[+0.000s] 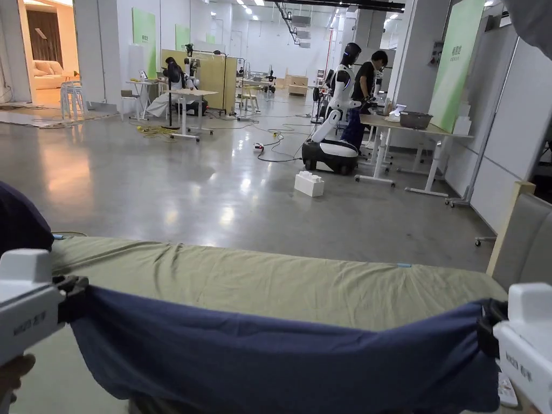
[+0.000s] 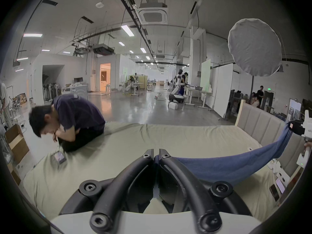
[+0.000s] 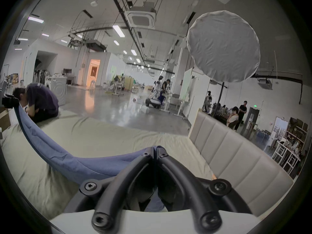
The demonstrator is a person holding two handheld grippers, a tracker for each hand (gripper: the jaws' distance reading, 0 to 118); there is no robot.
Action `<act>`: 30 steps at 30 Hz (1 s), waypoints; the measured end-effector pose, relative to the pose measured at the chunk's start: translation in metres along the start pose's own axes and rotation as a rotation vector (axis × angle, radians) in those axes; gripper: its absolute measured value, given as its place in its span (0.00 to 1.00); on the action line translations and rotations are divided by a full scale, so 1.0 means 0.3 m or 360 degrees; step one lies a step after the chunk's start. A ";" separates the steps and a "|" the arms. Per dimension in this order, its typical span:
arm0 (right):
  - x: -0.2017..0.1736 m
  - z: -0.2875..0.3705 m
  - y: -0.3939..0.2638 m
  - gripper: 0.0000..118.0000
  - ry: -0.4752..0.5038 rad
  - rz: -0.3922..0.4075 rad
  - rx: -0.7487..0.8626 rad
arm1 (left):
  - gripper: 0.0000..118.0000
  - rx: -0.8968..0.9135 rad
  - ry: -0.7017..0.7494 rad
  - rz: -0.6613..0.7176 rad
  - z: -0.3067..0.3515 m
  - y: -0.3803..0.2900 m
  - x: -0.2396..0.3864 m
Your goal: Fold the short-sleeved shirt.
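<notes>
- Left gripper [image 2: 156, 156]: nearest the lens in the left gripper view; its 2 jaws are pressed together on one end of the shirt's upper edge.
- Right gripper [image 3: 154, 150]: in the right gripper view its 2 jaws are likewise clamped on the opposite end of that edge, with blue cloth pinched between the tips.
- Shirt [image 1: 280, 361]: a blue short-sleeved garment, held in the air between the 2 grippers and above the bed [image 1: 302, 275]. The upper edge sags in a shallow curve from grip to grip; the rest hangs down out of the head view.
- Bed: covered by a plain olive sheet, with a padded headboard [image 3: 236, 155] on the right side. A person [image 2: 70, 119] sits hunched at the far left corner of the mattress, well apart from the shirt.
- Handling, as a judgement: the cloth appears light, soft and limp, with no stiffness to hold a shape, so it should drape and crease wherever tension is lost. Holds at 2 matching points of one edge, as here, keep it spread; laying it flat on the sheet before folding seems advisable.
- Risk, as a judgement: thin cloth may slip from a narrow pinch if pulled too taut.
</notes>
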State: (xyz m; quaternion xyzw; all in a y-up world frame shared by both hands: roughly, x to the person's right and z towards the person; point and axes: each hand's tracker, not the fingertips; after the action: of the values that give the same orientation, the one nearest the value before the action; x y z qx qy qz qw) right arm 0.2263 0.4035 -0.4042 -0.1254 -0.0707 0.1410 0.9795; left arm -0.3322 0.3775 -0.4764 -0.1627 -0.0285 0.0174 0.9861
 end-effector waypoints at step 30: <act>-0.253 0.270 -0.934 0.03 0.0191 0.0132 -0.1033 | 0.04 -0.0919 0.0046 -0.0135 0.197 -0.850 -0.026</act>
State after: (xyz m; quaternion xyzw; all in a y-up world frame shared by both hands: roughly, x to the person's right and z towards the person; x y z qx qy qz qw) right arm 0.2124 0.1391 -0.2598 -0.4417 -0.0490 0.1432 0.8843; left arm -0.3373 0.1546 -0.3388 -0.4356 -0.0249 -0.0351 0.8991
